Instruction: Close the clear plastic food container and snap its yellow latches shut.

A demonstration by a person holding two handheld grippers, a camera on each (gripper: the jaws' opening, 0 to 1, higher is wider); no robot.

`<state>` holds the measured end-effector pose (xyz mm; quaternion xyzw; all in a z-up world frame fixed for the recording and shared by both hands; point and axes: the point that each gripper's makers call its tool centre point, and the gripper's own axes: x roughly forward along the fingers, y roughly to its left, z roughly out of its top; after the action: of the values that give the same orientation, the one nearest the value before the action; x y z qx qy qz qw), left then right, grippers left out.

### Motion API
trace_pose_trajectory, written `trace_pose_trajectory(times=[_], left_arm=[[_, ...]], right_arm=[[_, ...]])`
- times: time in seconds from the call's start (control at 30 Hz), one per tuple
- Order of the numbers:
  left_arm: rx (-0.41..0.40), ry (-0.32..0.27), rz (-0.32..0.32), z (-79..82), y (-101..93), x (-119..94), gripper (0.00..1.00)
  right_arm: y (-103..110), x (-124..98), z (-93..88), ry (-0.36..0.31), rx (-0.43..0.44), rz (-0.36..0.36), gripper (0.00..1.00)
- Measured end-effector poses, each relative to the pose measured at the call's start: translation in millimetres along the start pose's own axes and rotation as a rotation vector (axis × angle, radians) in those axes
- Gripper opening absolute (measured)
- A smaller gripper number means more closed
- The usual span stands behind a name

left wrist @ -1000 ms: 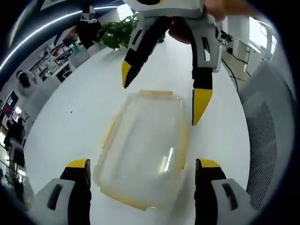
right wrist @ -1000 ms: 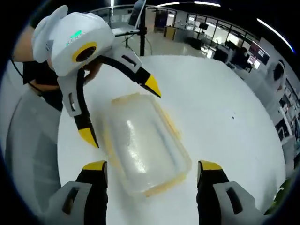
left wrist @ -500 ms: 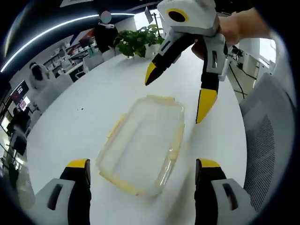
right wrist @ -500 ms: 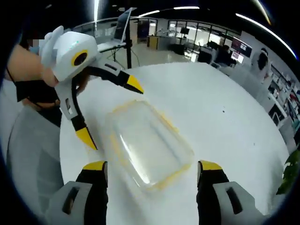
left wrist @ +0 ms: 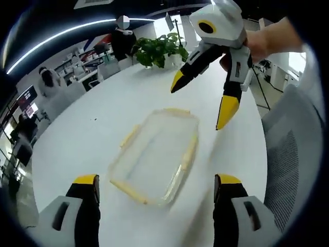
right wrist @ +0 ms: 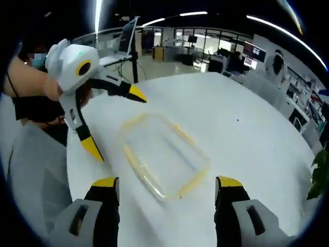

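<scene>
One clear plastic food container [left wrist: 157,154] [right wrist: 164,154] flat on white round table [left wrist: 103,118] [right wrist: 247,123], lid on, nothing visible inside. Yellow latches [left wrist: 188,152] [right wrist: 134,164] along its edges; count unclear through blur. Two grippers, both empty. Left gripper [left wrist: 157,188] [right wrist: 115,121]: jaws wide apart, container between and ahead of tips, not touching. Right gripper [right wrist: 167,190] [left wrist: 200,100]: jaws spread, raised above table beyond container. One potted plant [left wrist: 157,50] at far table edge.
</scene>
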<state>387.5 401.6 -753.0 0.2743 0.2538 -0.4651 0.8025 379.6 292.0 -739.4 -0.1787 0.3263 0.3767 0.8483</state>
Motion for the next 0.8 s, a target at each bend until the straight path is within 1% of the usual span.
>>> trace_pose_trajectory(times=[0.07, 0.13, 0.23, 0.4, 0.67, 0.8], left_arm=[[-0.013, -0.004, 0.003, -0.3, -0.7, -1.7, 0.93], [-0.021, -0.017, 0.003, 0.0, -2.5, -4.7, 0.92], [-0.039, -0.023, 0.002, -2.2, -3.8, -7.2, 0.92], [-0.047, -0.034, 0.008, -3.8, -5.8, -12.8, 0.92], [-0.066, -0.053, 0.033, -6.7, -7.4, -20.5, 0.92], [-0.079, -0.068, 0.043, -7.3, -9.3, -26.0, 0.92]], right_arm=[[2.2, -1.7, 0.2, -0.01, 0.008, 0.0, 0.76], [3.8, -3.2, -0.5, -0.016, 0.007, -0.005, 0.73], [3.1, -5.5, -2.4, -0.02, 0.005, -0.017, 0.73], [3.1, -11.6, -2.7, -0.045, 0.008, -0.033, 0.73], [10.0, -19.3, -7.3, -0.074, 0.017, -0.043, 0.72], [12.3, -25.5, -9.0, -0.1, 0.029, -0.057, 0.72]])
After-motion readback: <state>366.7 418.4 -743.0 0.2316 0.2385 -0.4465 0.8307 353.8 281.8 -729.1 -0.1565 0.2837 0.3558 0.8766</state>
